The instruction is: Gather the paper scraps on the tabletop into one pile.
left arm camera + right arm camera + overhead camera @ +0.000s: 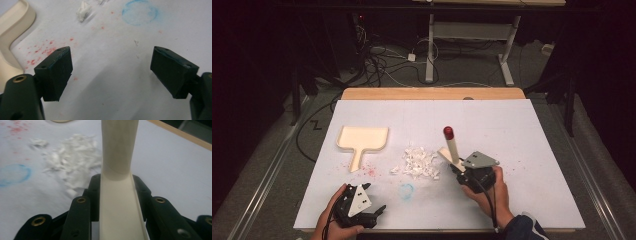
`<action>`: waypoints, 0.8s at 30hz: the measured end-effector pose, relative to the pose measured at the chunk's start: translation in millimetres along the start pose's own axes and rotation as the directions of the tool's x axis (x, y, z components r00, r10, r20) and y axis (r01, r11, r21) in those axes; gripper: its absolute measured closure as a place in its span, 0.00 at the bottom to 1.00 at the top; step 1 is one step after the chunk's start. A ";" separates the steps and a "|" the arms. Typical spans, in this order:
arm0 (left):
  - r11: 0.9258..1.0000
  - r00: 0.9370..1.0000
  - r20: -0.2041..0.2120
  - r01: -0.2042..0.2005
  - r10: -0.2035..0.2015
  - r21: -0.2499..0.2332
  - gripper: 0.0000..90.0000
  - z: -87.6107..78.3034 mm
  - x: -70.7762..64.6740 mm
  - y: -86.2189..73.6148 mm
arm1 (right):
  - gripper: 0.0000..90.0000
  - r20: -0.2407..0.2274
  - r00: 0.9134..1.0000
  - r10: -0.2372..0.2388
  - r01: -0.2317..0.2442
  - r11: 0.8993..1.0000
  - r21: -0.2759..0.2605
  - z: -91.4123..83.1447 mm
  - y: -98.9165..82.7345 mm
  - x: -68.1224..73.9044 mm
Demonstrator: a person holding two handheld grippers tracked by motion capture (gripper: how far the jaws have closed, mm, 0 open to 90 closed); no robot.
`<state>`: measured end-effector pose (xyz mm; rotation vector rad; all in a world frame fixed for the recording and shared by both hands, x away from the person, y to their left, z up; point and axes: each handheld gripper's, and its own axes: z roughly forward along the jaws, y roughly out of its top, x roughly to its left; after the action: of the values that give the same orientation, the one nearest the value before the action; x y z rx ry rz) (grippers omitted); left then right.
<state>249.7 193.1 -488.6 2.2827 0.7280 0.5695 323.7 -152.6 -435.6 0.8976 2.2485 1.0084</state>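
A cream dustpan (362, 138) lies flat on the white sheet at the left, handle toward me; its rim (12, 32) borders the left gripper view. A heap of white paper scraps (419, 162) (72, 162) sits mid-table. My right gripper (459, 169) (116, 180), just right of the heap, is shut on a cream-handled tool (452, 147) (117, 145) whose red end (448, 132) points up and away. My left gripper (376, 197) (111, 51) rests near the front left edge, jaws wide open over bare sheet with nothing between them.
Red specks (369, 171) (41, 50) stain the sheet by the dustpan handle. A faint blue ring (407, 190) (140, 12) (13, 173) is drawn between the grippers. The table's wooden far edge (432, 93) shows beyond the white sheet (512, 130).
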 end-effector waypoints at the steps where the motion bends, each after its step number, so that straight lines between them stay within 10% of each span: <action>1: 1.000 1.000 0.006 -0.011 0.011 0.003 0.19 1.3 -1.3 0.7 | 0.75 -0.003 1.000 -0.004 0.004 1.000 -0.007 3.4 2.8 5.4; 10: 1.000 1.000 -0.007 -0.030 0.030 0.005 0.19 1.5 -1.8 0.9 | 0.75 -0.044 0.999 0.017 -0.021 0.996 -0.092 8.8 26.6 15.6; 15: 0.999 0.999 -0.043 0.025 -0.026 -0.025 0.19 -7.8 5.6 -2.7 | 0.75 -0.074 0.997 0.022 -0.032 0.990 -0.137 -3.4 32.7 11.9; 24: 0.999 0.996 -0.077 0.036 -0.036 -0.005 0.18 -6.4 12.5 -8.8 | 0.75 -0.258 0.966 -0.027 -0.022 0.983 -0.184 14.9 54.4 61.0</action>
<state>252.5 209.5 -487.9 2.2501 0.8030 0.6442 313.5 -73.5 -412.6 0.7159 2.3148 1.3788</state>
